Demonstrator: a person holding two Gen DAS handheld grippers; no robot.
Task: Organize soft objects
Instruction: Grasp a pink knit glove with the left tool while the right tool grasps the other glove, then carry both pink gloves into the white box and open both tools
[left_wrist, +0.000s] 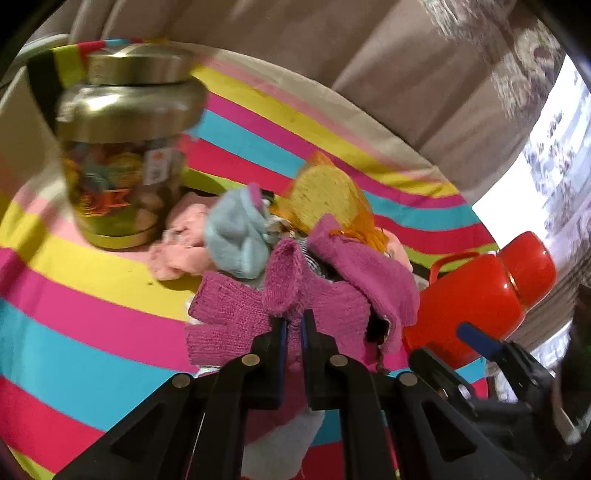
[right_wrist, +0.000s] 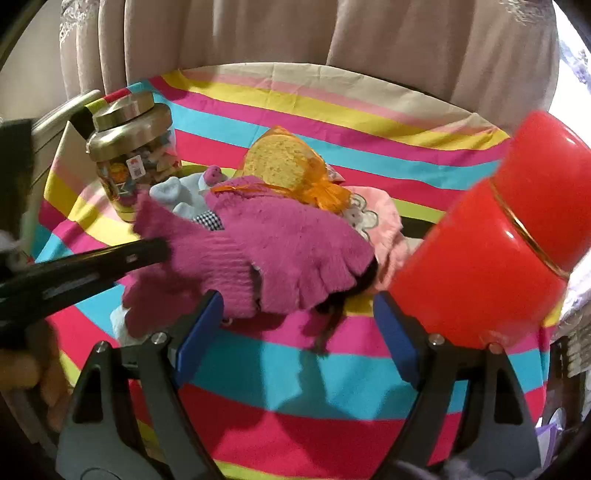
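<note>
A heap of soft things lies mid-table: magenta knit gloves (left_wrist: 236, 314) (right_wrist: 295, 236), a light blue sock (left_wrist: 236, 236) (right_wrist: 173, 195), a pink cloth (left_wrist: 181, 251) (right_wrist: 384, 221) and a yellow sponge in orange net (left_wrist: 325, 195) (right_wrist: 277, 162). My left gripper (left_wrist: 291, 325) is shut on a fold of a magenta glove; in the right wrist view it (right_wrist: 162, 249) reaches in from the left onto that glove. My right gripper (right_wrist: 297, 302) stands open just in front of the heap, with nothing between its pads. One of its blue fingertips (left_wrist: 476, 338) shows at the right.
A glass jar with a gold lid (left_wrist: 122, 166) (right_wrist: 133, 155) stands left of the heap. A red flask (left_wrist: 480, 291) (right_wrist: 491, 236) sits close at the right, beside my right finger. The striped tablecloth (left_wrist: 74, 332) (right_wrist: 295, 387) covers the round table; curtains hang behind.
</note>
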